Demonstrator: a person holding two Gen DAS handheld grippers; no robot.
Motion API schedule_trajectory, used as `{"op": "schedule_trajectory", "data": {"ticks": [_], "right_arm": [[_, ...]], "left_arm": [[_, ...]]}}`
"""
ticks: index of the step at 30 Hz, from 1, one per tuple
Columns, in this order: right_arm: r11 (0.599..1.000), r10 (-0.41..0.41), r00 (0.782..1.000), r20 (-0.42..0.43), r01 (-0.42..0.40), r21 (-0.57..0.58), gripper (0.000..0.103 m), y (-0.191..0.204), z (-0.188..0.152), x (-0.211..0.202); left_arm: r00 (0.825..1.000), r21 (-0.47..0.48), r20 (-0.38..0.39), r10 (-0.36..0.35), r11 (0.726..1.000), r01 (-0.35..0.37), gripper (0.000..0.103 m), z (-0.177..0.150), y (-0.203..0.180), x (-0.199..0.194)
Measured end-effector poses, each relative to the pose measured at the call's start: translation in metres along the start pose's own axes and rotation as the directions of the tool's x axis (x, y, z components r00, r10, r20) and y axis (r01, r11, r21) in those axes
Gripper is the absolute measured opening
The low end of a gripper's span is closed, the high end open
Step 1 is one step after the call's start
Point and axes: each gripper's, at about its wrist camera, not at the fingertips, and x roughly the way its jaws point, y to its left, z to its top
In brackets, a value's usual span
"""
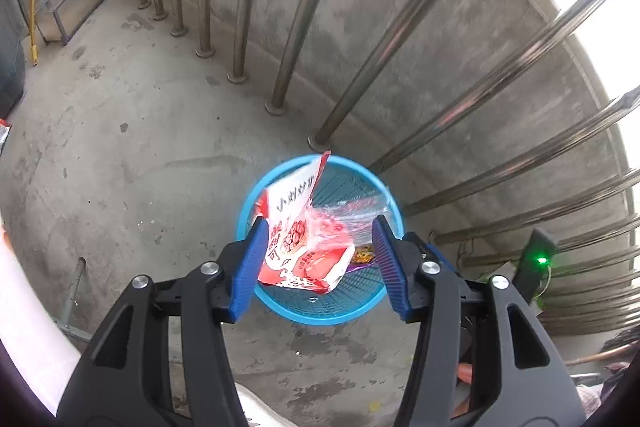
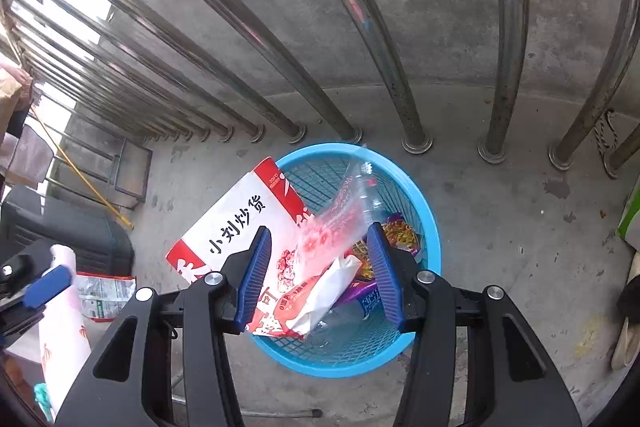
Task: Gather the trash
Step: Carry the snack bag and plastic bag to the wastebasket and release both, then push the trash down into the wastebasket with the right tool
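Both grippers, left gripper (image 1: 318,247) and right gripper (image 2: 318,259), hang spread above the blue basket (image 2: 424,227), pinching nothing. Light, crinkly red-and-white snack bag (image 2: 240,215) leans on the basket's rim; pinch its free upper edge.

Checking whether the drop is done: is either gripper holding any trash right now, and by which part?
Nothing is held. Left gripper and right gripper are open above the blue basket; the red-and-white bag and clear wrapper touch no pad.
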Motion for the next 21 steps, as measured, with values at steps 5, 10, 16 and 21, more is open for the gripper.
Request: {"op": "schedule_trajectory", "data": {"ticks": [5, 10, 16, 21], "right_arm": [[1.0, 0.012, 0.999, 0.035, -0.011, -0.012, 0.049, 0.009, -0.003, -0.018], [0.991, 0.035, 0.999, 0.022, -0.031, -0.129, 0.049, 0.033, -0.016, -0.019], [0.987, 0.067, 0.997, -0.025, -0.07, -0.147, 0.049, 0.041, -0.031, -0.02], [0.982, 0.056, 0.998, -0.021, -0.059, -0.178, 0.049, 0.045, -0.035, -0.035]], "left_arm": [[0.997, -0.001, 0.073, -0.021, 1.0, 0.021, 0.056, -0.007, 0.008, -0.045], [0.985, 0.014, 0.169, -0.019, 1.0, 0.017, 0.067, -0.025, 0.02, -0.107], [0.943, 0.01, 0.329, 0.042, 0.999, -0.048, 0.078, -0.066, 0.044, -0.195], [0.885, -0.03, 0.444, 0.142, 0.989, -0.144, 0.085, -0.119, 0.069, -0.253]]}}
